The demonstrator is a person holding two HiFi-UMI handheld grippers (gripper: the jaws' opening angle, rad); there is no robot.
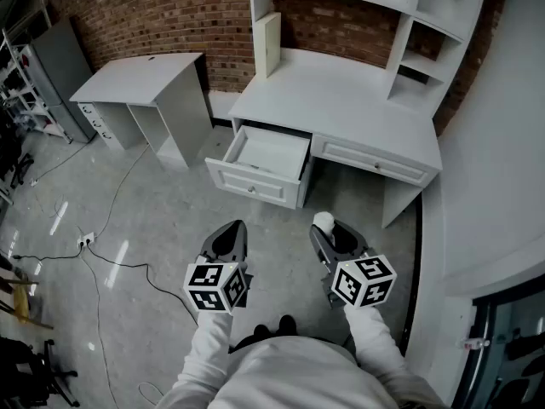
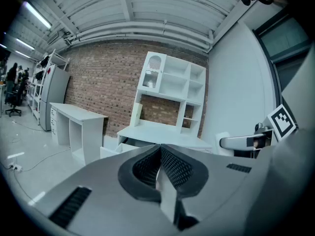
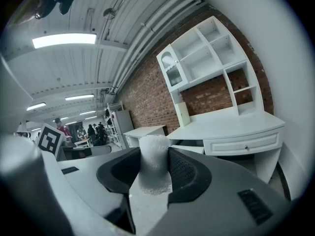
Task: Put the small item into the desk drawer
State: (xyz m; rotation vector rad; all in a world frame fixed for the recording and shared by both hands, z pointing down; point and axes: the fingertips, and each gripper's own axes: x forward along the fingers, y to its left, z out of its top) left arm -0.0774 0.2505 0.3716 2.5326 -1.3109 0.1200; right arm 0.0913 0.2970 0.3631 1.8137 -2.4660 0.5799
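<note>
My right gripper [image 1: 324,226] is shut on a small white cylindrical item [image 3: 154,163], which stands upright between its pads; the same white item [image 1: 323,221] pokes out at the gripper's tip in the head view. My left gripper [image 1: 233,232] is shut with nothing in it, its pads [image 2: 162,165] touching. Both grippers hang side by side over the floor, short of the white desk [image 1: 341,100]. The desk's left drawer [image 1: 262,165] is pulled out and looks empty; the right drawer [image 1: 371,161] is closed.
A second white desk [image 1: 145,88] stands to the left against the brick wall. Cables [image 1: 119,262] run across the grey floor at left. A white hutch with shelves [image 1: 426,24] sits on the desk. A wall and a door frame [image 1: 502,313] close off the right side.
</note>
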